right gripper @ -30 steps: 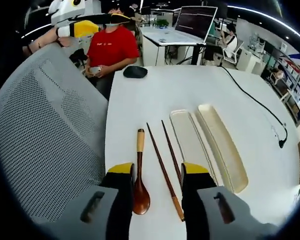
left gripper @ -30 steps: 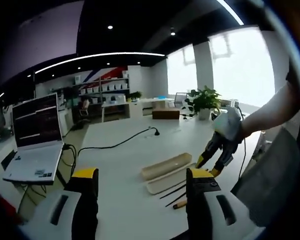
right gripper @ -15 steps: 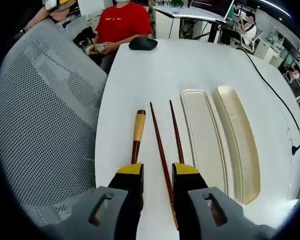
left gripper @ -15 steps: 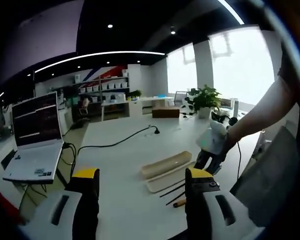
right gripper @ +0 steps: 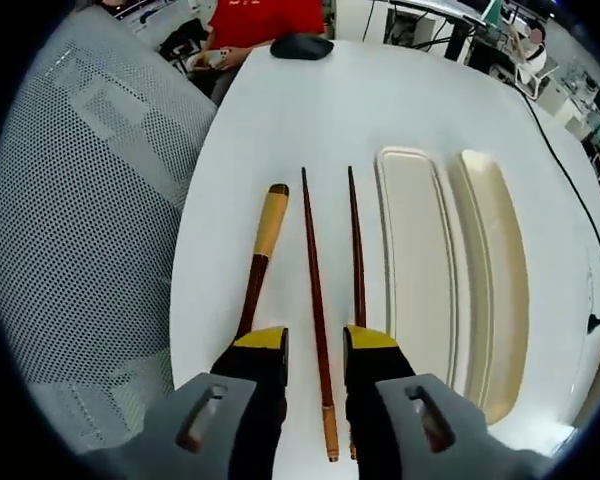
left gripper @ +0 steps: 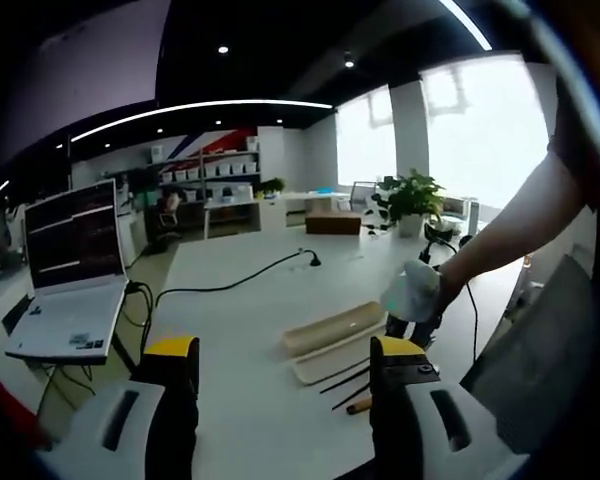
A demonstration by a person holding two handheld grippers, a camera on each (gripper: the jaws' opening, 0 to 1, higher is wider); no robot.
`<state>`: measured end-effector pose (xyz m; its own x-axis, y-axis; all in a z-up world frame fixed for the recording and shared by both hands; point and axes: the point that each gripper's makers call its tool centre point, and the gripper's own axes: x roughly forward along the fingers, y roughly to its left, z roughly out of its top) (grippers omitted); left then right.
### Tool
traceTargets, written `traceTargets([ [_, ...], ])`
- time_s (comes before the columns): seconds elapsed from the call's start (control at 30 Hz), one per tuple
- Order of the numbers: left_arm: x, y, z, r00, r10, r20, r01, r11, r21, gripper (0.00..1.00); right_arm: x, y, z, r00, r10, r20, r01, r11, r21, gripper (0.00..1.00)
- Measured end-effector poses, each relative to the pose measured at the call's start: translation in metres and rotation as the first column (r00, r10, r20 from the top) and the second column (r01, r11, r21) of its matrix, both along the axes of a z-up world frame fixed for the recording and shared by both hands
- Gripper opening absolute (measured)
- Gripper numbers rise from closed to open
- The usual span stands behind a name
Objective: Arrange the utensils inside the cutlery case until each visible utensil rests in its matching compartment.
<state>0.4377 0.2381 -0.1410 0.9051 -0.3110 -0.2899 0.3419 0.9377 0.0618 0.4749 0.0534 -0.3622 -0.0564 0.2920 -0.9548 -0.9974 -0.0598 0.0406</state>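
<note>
In the right gripper view my right gripper (right gripper: pixel 315 345) hangs low over the white table, jaws open a narrow gap, straddling one dark chopstick (right gripper: pixel 313 270). The second chopstick (right gripper: pixel 357 240) runs under the right jaw. A wooden spoon (right gripper: pixel 261 245) lies left of them, its bowl hidden beneath the left jaw. The cutlery case lies open as two cream halves, a flat one (right gripper: pixel 415 270) and a deeper one (right gripper: pixel 495 270). My left gripper (left gripper: pixel 285 350) is held wide open, well above the table. It looks at the case (left gripper: pixel 332 330), the chopsticks (left gripper: pixel 344 382) and the right gripper (left gripper: pixel 412 305).
A grey mesh chair back (right gripper: pixel 90 200) stands against the table's left edge. A black mouse (right gripper: pixel 300 45) and a seated person in red (right gripper: pixel 270 15) are at the far end. A laptop (left gripper: pixel 65 290) and a black cable (left gripper: pixel 230 290) lie on the table.
My right gripper has come down and forward over the utensils, its jaws narrowed around one chopstick. The left gripper has barely moved.
</note>
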Motion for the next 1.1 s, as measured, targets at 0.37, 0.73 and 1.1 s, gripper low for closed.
traceTargets([
  [0.37, 0.001, 0.001, -0.001, 1.0, 0.007, -0.001, -0.007, 1.0, 0.008, 0.7, 0.004, 0.002, -0.001, 0.994, 0.096, 0.054, -0.094, 0.995, -0.044, 0.12],
  [0.73, 0.001, 0.0, -0.001, 1.0, 0.008, 0.006, -0.008, 1.0, 0.016, 0.69, 0.002, 0.004, -0.003, 0.995, 0.077, 0.061, -0.071, 0.993, -0.092, 0.01],
  [1.1, 0.001, 0.0, 0.0, 1.0, 0.003, 0.018, -0.004, 0.999, 0.044, 0.69, 0.004, 0.004, -0.003, 0.999, 0.018, 0.049, -0.013, 0.994, -0.106, 0.0],
])
